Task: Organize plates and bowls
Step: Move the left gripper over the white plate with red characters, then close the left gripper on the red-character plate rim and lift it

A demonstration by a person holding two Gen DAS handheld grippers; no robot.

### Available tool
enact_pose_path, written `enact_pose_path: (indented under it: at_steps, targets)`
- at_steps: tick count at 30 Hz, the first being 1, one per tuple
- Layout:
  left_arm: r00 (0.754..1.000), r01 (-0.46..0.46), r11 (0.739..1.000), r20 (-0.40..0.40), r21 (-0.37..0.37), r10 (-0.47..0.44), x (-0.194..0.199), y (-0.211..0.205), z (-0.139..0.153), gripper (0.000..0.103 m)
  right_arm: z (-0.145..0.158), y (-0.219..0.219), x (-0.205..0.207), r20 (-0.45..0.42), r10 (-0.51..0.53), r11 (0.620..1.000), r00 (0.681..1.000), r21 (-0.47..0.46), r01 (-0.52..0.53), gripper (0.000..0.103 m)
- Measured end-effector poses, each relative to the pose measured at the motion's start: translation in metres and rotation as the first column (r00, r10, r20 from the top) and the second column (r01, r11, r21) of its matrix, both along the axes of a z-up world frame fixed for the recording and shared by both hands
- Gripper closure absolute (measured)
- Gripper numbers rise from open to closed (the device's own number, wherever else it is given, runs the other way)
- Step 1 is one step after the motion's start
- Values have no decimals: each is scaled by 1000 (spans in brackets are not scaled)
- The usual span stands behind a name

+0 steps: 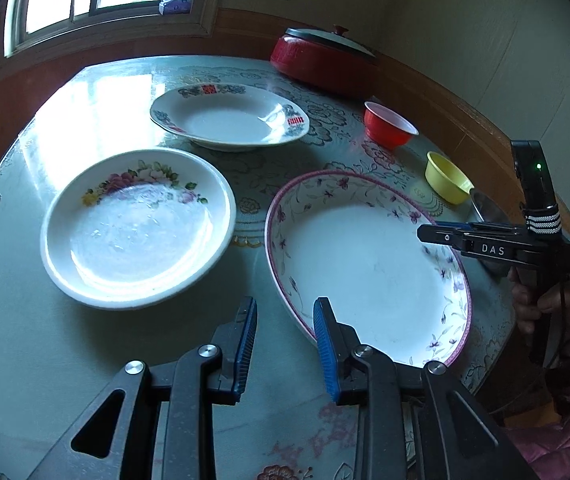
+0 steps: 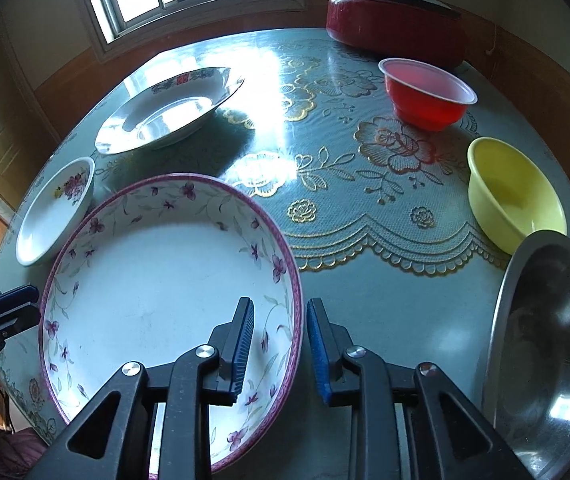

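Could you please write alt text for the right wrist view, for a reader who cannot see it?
The right tongs straddle the near rim of a large pink-rimmed floral plate on a patterned table, not visibly pinching it. Beyond lie two more plates, a red bowl, a yellow bowl and a steel bowl.

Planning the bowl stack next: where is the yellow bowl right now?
In the right wrist view the yellow bowl sits on the table's right side, between the red bowl behind it and the steel bowl in front.

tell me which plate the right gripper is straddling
The large purple-rimmed plate with violet flowers: its rim sits between the right gripper fingers. The other two plates lie farther off.
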State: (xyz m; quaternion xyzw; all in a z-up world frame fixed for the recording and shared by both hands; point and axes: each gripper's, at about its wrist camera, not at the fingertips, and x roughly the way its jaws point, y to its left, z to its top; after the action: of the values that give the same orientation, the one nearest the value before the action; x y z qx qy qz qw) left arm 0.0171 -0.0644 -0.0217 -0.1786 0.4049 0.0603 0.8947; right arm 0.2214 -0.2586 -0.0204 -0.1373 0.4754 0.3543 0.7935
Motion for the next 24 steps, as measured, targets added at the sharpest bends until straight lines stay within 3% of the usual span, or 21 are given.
enact_pose_path:
  at_steps: [7,12,17,24]
  targets:
    - [996,-89,996,24,-27,89,13,41,15,75,18,14,19,-58,-36,992,998,119,42,73]
    - [992,-122,993,19,4,122,33,65,24,75,19,38,34,-219,17,964,976,264,42,69]
    - [989,-145,989,8,-38,146,63,99,29,75,21,70,65,-363,59,906,930,411,103,64]
    - [978,-209,976,-12,-58,209,105,150,28,73,-1,112,111,-487,-30,891,873,383,244,64]
